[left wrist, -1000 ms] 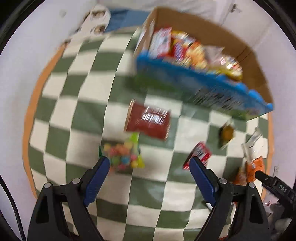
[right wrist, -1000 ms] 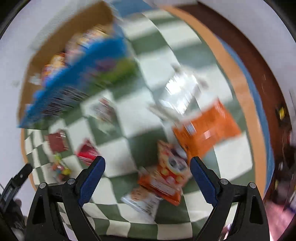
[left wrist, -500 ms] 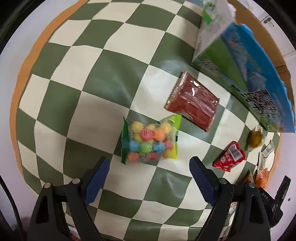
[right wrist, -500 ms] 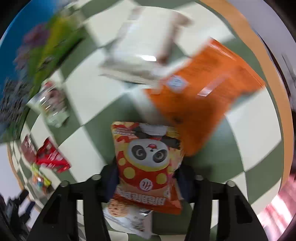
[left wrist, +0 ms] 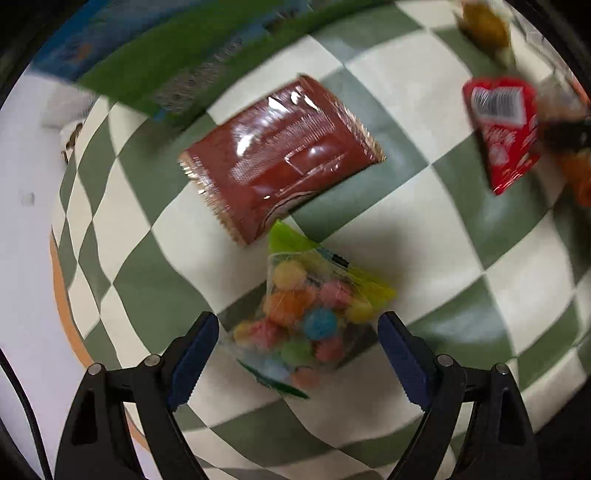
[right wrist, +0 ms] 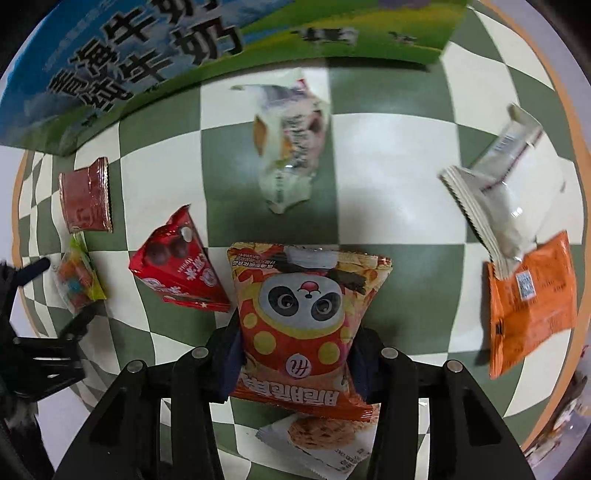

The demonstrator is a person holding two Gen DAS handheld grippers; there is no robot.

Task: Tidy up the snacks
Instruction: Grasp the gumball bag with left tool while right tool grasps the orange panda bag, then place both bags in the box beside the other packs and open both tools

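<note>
Surface: green-and-cream checkered cloth (right wrist: 388,192) with an orange border, snacks scattered over it.

Right gripper (right wrist: 295,354): pointing down at the cloth, jaws clamped on the sides of the panda snack bag (right wrist: 299,314), a red-and-orange packet pinched at its lower half. A pale wrapper printed with a biscuit (right wrist: 325,439) lies under the bag's near end.

Left gripper (left wrist: 297,343): jaws apart and just now narrowing, one blue pad on each side of the clear bag of coloured candy balls (left wrist: 306,317). The pads do not press on it; the bag lies on the cloth between them.

Other items, right wrist view:
- Red chocolate-ball box (right wrist: 177,266), just left of the panda bag.
- Dark red foil packet (right wrist: 86,195), further left, its near edge by the candy bag.
- White crumpled wrapper (right wrist: 291,140), far of the panda bag.
- White serrated-edge packet (right wrist: 491,192), right, overlapping the far corner of the orange packet (right wrist: 528,299).
- Blue-and-green milk carton box (right wrist: 184,48), along the far edge, printed with cows and large characters.

Left wrist view: a small yellowish wrapped item (left wrist: 484,26) at the far right, blurred.
</note>
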